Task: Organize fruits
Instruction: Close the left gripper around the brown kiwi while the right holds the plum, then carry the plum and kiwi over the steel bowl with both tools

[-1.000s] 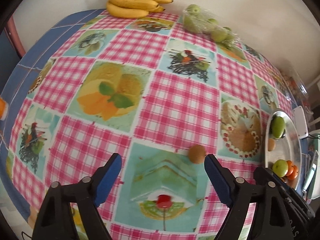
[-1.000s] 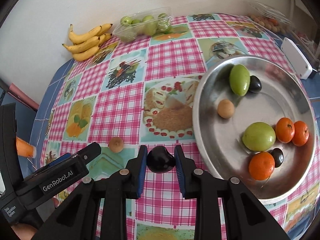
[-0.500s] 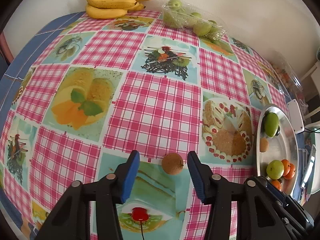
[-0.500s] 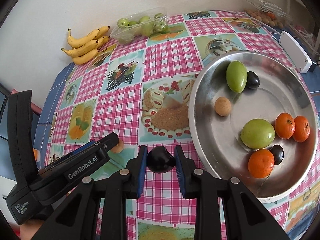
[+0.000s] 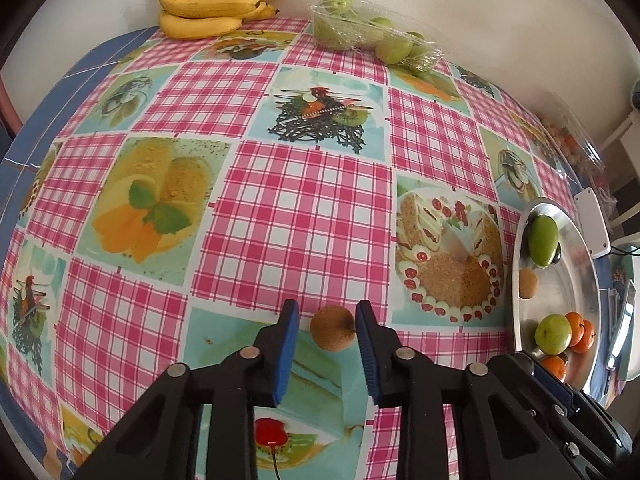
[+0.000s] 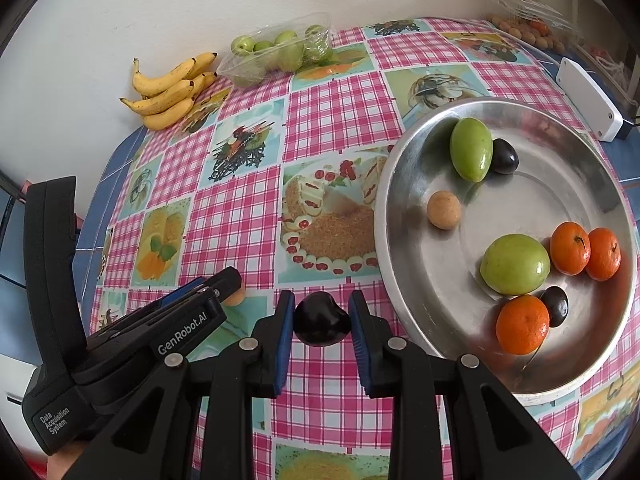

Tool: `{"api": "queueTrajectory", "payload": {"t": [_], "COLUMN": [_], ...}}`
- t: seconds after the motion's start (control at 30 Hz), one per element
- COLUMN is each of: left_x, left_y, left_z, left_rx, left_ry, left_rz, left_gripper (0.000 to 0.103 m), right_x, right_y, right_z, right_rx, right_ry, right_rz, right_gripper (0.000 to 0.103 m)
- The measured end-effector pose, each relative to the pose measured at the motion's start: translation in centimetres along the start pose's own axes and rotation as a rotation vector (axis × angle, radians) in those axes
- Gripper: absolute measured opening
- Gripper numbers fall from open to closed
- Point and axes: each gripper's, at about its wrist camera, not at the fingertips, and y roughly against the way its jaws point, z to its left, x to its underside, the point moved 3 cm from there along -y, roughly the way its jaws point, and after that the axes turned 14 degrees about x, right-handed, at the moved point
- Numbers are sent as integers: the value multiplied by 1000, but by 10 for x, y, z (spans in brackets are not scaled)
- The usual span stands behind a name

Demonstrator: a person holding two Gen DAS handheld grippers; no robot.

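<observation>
- My left gripper [image 5: 324, 334] sits low over the tabletop [image 5: 296, 220], which wears a pink-checked cloth printed with dessert pictures. Its jaws are parted, one blue pad on each side of a small round brown kiwi-like fruit [image 5: 333, 328].
- That brown fruit rests on the cloth between those jaws; the right pad looks to be touching it, though I cannot tell for sure, and a narrow gap shows on the left.
- My right gripper [image 6: 322, 320] has its jaws clenched on a dark, glossy purple plum [image 6: 321, 319], both blue pads pressed against its sides.
- Just right of and ahead of my right jaws lies a wide round silver metal tray [image 6: 404, 280].
- In the tray are an oval green fruit [image 6: 471, 154] with a dark plum touching it, a small tan round fruit [image 6: 443, 209], a round green apple-like fruit [image 6: 515, 264], three orange mandarins [image 6: 522, 324] and another dark plum.
- From the right wrist view, my left gripper's black body reaches in from the left, its tips around the brown fruit, near my right jaws.
- Far ahead, against the white wall, lie a bunch of yellow bananas [image 5: 216, 4] and a clear plastic punnet of small green fruits [image 5: 372, 34] just beside it.
- A white rectangular box [image 6: 590, 98] lies beyond the tray.
</observation>
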Motion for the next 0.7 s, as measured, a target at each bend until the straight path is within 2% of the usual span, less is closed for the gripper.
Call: {"api": "queueTrajectory", "payload": {"t": [0.1,0.7], "left_x": [0,2], "left_y": [0,-2], "left_z": [-2,2], "left_rx": [6,23], "left_ry": [-11,18], "left_rz": [6,4], "left_gripper": [23,26], "right_x": [0,1], "right_y": [-1,-3], "right_z": [0,0], "right_rx": [3,8], "right_ry": [-2,-1], "right_rz": [2,8], "right_gripper": [28,28]}}
